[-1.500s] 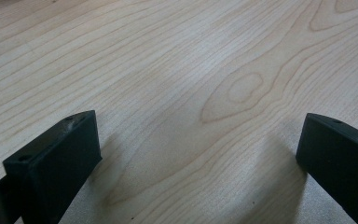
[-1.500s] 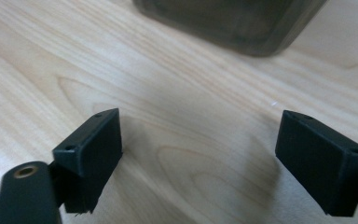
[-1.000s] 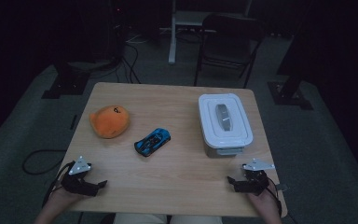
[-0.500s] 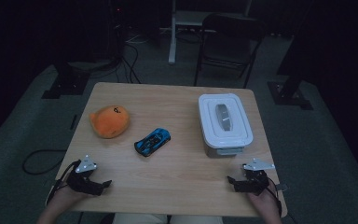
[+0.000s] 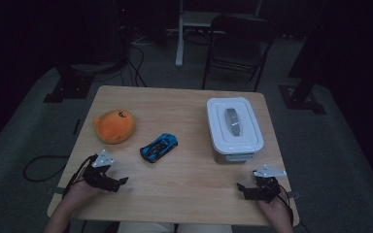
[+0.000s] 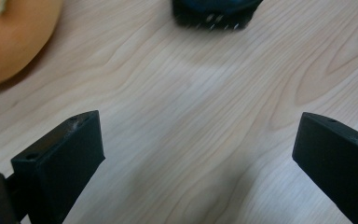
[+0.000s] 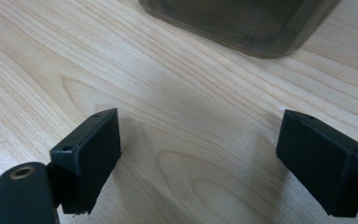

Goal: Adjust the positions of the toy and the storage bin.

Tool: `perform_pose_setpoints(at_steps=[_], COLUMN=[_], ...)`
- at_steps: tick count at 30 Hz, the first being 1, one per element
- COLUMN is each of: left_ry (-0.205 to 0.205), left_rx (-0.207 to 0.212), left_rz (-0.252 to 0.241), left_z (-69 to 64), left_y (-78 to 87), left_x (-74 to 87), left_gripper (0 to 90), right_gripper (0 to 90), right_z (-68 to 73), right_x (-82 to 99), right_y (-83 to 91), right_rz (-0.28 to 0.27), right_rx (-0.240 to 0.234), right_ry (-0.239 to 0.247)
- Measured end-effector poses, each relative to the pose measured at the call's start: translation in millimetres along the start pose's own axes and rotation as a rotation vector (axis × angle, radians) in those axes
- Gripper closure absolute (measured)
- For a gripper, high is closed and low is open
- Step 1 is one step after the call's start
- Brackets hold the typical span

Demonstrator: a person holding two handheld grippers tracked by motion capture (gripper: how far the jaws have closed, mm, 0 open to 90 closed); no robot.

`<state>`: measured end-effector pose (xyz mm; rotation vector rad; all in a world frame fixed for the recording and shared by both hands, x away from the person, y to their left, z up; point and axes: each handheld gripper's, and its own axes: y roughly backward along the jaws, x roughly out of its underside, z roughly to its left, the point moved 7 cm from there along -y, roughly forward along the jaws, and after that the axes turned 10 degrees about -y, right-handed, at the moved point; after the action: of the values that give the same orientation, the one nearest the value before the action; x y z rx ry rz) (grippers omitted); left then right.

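On the wooden table (image 5: 184,107) lie an orange plush toy (image 5: 114,126), a blue toy car (image 5: 159,147) and a white lidded box (image 5: 234,128). My left gripper (image 5: 121,182) rests near the table's front left, open, its jaws wide apart over bare wood (image 6: 196,154). The plush (image 6: 14,37) and the car's dark end (image 6: 214,11) lie ahead of it. Near the front right my right gripper (image 5: 243,188) is open too, nothing between its jaws (image 7: 198,158). The box's lower wall (image 7: 242,23) stands just beyond it.
A folding chair (image 5: 235,43) and a white stand (image 5: 179,34) are behind the table's far edge. Cables (image 5: 43,165) trail on the grey floor at the left. Bare wood lies between the two grippers along the front edge.
My left gripper has moved right and a little forward, toward the car. The right gripper and the objects have stayed put.
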<state>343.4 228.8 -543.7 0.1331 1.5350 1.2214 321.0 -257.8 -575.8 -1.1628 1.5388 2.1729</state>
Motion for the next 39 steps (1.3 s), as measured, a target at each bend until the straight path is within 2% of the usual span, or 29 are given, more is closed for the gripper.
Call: perform_pose_setpoints(at_steps=[7,8,9,12,15,16,17,25,30,33,38,39], left_ry=[-0.028,-0.027,-0.027,-0.038,-0.048,-0.049,-0.046,-0.068,-0.090,-0.109,-0.099,-0.109], left_rx=[0.041,0.034,0.051,0.066,0.069,0.058,0.076,0.071,0.089,0.085,0.070,0.067], left_rz=[0.001,-0.005,-0.007,-0.009,-0.008,-0.013,-0.016,0.000,0.009,0.032,0.040,0.049], left_z=[-2.9,-2.4,-3.1,-4.1,-3.2,-2.4,-2.5,2.3,4.5,4.2,6.9,7.8], left_y=[-15.1,-17.8,-19.7,-25.9,-30.5,-31.9,-33.1,-44.5,-56.6,-63.7,-72.9,-75.2], left_x=[-23.4,-27.6,-30.7,-39.3,-46.2,-49.2,-52.8,-72.6,-89.6,-95.3,-105.0,-106.1], left_gripper=[2.4,2.4,2.4,2.4,4.1,4.1,4.1,4.1,4.1,4.1,4.1,4.1], right_gripper=[13.4,13.4,13.4,13.4,13.4,13.4,13.4,13.4,13.4,13.4,13.4,13.5], right_z=[0.0,0.0,0.0,0.0,0.0,0.0,0.0,0.0,0.0,0.0,0.0,0.0], right_x=[0.0,0.0,0.0,0.0,0.0,0.0,0.0,0.0,0.0,0.0,0.0,0.0], right_y=[0.0,0.0,0.0,0.0,0.0,0.0,0.0,0.0,0.0,0.0,0.0,0.0], right_rz=[0.000,0.000,0.000,0.000,0.000,0.000,0.000,0.000,-0.001,-0.001,-0.001,-0.001], right_rx=[0.000,0.000,0.000,0.000,0.000,0.000,0.000,0.000,0.000,0.000,0.000,0.000], right_ry=[0.000,0.000,0.000,0.000,0.000,0.000,0.000,0.000,0.000,0.000,0.001,0.000])
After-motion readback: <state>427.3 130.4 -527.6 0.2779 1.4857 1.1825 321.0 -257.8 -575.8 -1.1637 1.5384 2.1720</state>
